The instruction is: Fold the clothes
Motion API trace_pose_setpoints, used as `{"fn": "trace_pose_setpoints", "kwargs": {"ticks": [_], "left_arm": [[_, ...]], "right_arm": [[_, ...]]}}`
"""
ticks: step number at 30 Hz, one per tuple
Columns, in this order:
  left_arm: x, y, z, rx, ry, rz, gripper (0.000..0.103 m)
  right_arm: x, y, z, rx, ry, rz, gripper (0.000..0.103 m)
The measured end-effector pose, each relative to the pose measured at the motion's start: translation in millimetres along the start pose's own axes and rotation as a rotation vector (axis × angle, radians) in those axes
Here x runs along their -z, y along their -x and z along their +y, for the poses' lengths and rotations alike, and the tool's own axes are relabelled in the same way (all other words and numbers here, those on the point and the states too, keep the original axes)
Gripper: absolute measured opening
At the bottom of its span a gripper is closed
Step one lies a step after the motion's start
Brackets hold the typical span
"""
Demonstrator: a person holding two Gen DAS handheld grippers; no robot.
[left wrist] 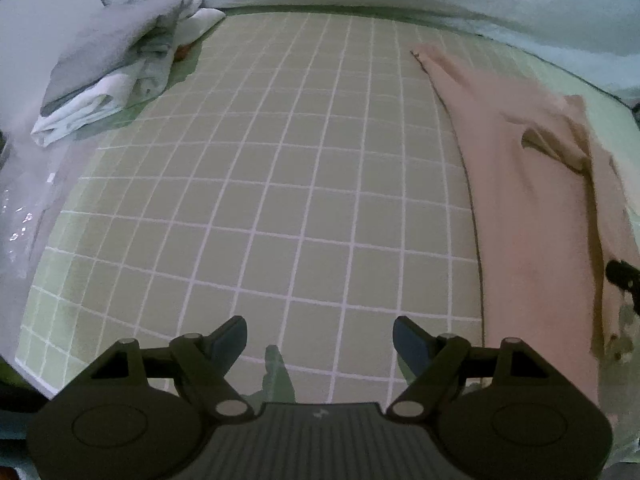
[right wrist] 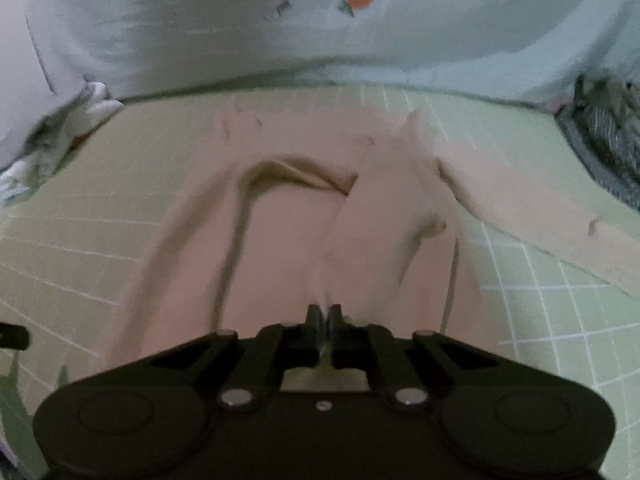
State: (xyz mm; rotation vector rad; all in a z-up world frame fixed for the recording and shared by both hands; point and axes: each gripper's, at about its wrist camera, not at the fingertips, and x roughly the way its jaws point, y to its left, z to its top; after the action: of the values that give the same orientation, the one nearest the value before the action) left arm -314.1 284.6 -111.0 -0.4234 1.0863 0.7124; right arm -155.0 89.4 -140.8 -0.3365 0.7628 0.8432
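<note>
The pink garment [right wrist: 280, 240] lies spread on the green checked sheet [left wrist: 280, 200], with one part pulled up into a raised fold that runs toward the right gripper [right wrist: 325, 312]. Its fingers [right wrist: 314, 316] are pressed close together with a pinch of the pink cloth between them, at the near edge of the garment. The right gripper points forward along the sheet, low over the cloth, and the view there is blurred. A long flap of the garment stretches off to the right across the sheet.

From the left wrist view the garment [left wrist: 520, 200] sits at the right side, its long straight edge running away from the camera. The left gripper [left wrist: 320, 338] hovers above bare sheet just left of that edge, level and facing forward, its fingers [left wrist: 228, 338] spread wide and holding nothing.

A pile of grey and white clothes [left wrist: 120, 68] lies at the far left corner. Behind, a pale cover [right wrist: 320, 32] printed with carrots rises along the sheet's far edge. A dark knitted item [right wrist: 608, 136] rests at the far right.
</note>
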Motion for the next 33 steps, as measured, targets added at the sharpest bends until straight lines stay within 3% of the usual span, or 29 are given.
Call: {"fn": "trace_pose_setpoints", "kwargs": {"ticks": [10, 17, 24, 27, 29, 31, 33], "left_arm": [[-4, 2, 8, 0.083, -0.081, -0.028, 0.081], [2, 1, 28, 0.105, -0.093, -0.026, 0.081], [6, -1, 38, 0.105, -0.086, -0.007, 0.082], [6, 1, 37, 0.104, -0.082, -0.014, 0.082], [5, 2, 35, 0.101, -0.076, -0.021, 0.082], [3, 3, 33, 0.099, -0.070, -0.027, 0.082], [2, 3, 30, 0.095, -0.061, -0.031, 0.082]], "right_arm": [[19, 51, 69, -0.019, 0.135, -0.084, 0.004], [40, 49, 101, -0.047, 0.175, -0.008, 0.004], [57, 39, 111, -0.047, 0.121, 0.083, 0.005], [54, 43, 105, -0.053, 0.084, 0.063, 0.017], [49, 48, 101, -0.054, 0.065, 0.029, 0.036], [45, 53, 98, -0.055, 0.045, -0.005, 0.039], [39, 56, 90, -0.040, 0.024, -0.029, 0.050]]}}
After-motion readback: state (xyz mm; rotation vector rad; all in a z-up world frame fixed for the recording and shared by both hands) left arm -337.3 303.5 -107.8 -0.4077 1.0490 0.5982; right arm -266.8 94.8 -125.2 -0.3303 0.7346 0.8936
